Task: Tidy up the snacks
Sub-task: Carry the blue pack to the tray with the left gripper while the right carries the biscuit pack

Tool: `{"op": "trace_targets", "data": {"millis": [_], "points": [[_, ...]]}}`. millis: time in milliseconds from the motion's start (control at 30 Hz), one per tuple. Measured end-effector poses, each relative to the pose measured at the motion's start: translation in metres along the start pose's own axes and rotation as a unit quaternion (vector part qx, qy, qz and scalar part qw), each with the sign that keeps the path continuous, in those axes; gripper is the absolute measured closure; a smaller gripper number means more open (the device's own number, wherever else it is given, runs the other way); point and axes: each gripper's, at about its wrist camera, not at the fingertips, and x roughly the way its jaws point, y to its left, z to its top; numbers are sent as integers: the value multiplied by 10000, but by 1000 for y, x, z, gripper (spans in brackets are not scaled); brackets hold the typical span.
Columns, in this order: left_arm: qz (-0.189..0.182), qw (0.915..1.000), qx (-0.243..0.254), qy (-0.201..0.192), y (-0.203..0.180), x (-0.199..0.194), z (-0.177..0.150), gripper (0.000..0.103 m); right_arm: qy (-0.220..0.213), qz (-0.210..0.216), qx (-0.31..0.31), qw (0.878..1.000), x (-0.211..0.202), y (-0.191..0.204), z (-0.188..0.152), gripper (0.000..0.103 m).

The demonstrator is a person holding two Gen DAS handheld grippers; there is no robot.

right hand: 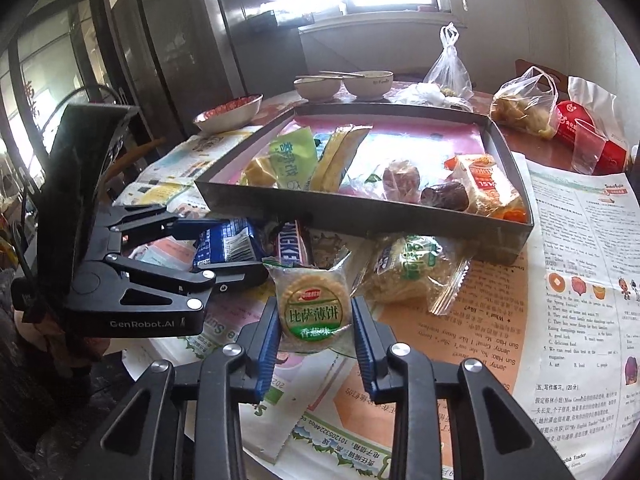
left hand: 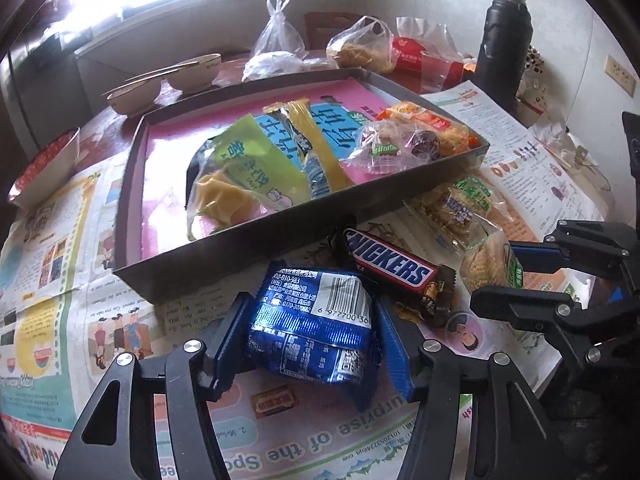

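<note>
Left tongs [left hand: 308, 344] clamped blue packet [left hand: 316, 320]; right tongs [right hand: 316, 328] gripped cracker pack [right hand: 314, 312]; tray [right hand: 360, 216] lay just beyond both

The box's near wall [left hand: 224, 264] fences off the loose snacks, the Snickers bar [left hand: 394, 266] lies between both grippers, and open newspaper [right hand: 568, 280] stretches clear to the right.

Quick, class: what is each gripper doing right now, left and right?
Left gripper: closed on the blue snack packet.
Right gripper: closed on the round cracker packet.
</note>
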Motion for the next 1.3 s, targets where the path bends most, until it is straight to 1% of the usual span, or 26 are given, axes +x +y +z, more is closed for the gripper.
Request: {"op": "trace_targets", "data": {"millis": [133,367,567,667,900,1000,1300], "points": [[19,9999,-125,-73,5,-11,0,42,-60,21,-5,10000,-4,1,1,68],[158,9988,-318,-331,19,-35,1,42,-214,19,39,9998,-13,-1,8,68],[230,9975,-476,-466,30,-46,10,42,-379,-46,92,9992,-21,-6,19,68],[306,9965,-575,-526,35,-49,16,44,-451,-76,116,9989,-24,-8,25,68],[392,9943,-817,-560,50,-43,31,48,-546,-118,132,9984,-25,-11,37,68],[296,9939,-913,-547,55,-36,35,51,-580,-115,137,9982,-24,-11,42,68],[348,9927,-973,-624,63,-28,53,55,-555,-87,192,9982,-13,-16,56,68]]}}
